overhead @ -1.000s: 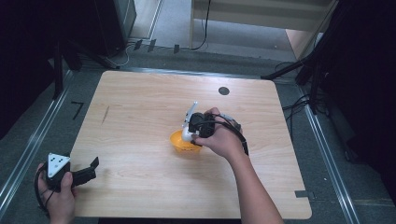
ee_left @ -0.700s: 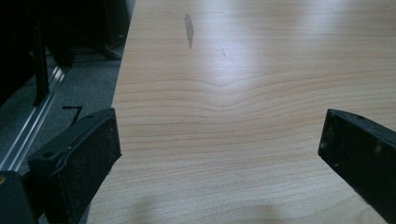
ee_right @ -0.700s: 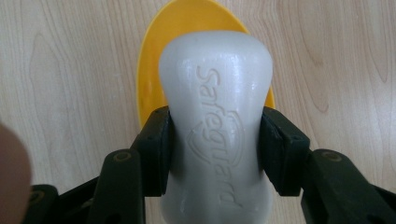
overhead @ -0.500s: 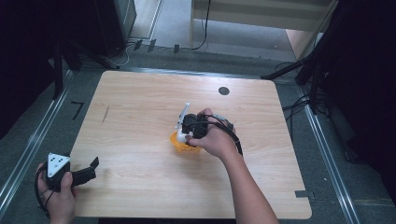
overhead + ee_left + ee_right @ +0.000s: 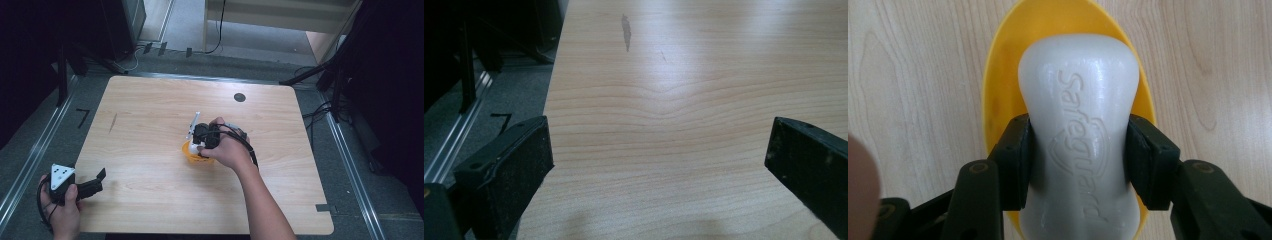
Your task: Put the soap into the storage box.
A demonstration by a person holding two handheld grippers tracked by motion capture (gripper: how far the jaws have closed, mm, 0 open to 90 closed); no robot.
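Right tool (image 5: 1078, 155), pointing down, clamping soap bar (image 5: 1078, 115) over yellow dish (image 5: 998, 95).

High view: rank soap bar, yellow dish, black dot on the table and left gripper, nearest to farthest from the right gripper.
From the right gripper:
1. Soap bar, clamped in its jaws.
2. Yellow dish, just beneath.
3. Black dot, toward the far edge.
4. Left gripper, near-left corner.

Right gripper (image 5: 1078, 150) clamped; left gripper (image 5: 659, 165) fingers apart.
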